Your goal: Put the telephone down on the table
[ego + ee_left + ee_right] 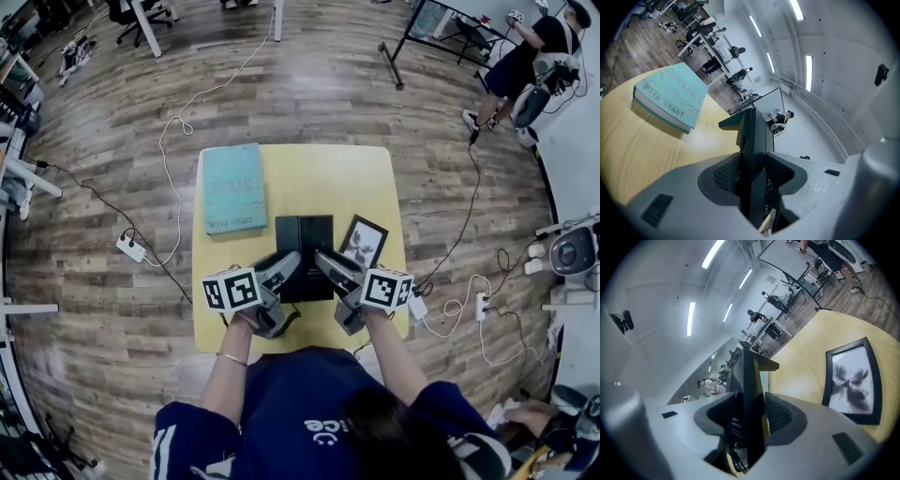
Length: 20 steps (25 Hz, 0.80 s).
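The person's blue shirt [281, 412] is filling the head view's bottom; mid-frame, the left gripper [284, 270] and right gripper [328, 265] are clamping the black telephone [303, 242] over the yellow table [309, 178]. The left gripper view is showing jaws squeezing it edge-on, a teal book [670, 98] upper left; the right gripper view likewise, a framed picture [853, 380] at right.

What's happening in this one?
A person holds a black telephone from both sides, the left tongs and right tongs each clamped on it, over the near part of a yellow table. A teal book lies to its left, a framed picture to its right. Whether it touches the table is unclear.
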Available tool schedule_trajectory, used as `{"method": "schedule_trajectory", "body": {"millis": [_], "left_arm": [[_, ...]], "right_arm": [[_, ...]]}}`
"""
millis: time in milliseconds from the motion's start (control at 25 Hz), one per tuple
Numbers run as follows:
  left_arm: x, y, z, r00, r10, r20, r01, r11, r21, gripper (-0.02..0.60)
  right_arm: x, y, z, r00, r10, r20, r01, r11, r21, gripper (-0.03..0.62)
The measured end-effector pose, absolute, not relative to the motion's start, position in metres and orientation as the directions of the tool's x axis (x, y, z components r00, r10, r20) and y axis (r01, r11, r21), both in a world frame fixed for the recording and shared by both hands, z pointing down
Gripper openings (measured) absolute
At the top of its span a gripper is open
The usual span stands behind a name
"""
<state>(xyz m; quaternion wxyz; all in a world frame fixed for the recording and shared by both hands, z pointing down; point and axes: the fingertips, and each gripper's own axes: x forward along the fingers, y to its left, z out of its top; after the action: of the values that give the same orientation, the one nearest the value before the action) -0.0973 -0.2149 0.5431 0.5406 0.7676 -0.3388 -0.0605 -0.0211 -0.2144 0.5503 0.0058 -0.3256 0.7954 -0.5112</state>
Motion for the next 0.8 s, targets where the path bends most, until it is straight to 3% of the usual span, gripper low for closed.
{"method": "schedule_trajectory", "body": {"millis": [800], "left_arm": [[-0.091,-0.267,0.6,0.756,-0.567,0.327,-0.46,-0.103,0.882,0.178]], "right_arm": [[-0.018,-0.264,0.604,-0.798,-0.474,0.373,-0.501,0.177,-0.847,0.204]]}}
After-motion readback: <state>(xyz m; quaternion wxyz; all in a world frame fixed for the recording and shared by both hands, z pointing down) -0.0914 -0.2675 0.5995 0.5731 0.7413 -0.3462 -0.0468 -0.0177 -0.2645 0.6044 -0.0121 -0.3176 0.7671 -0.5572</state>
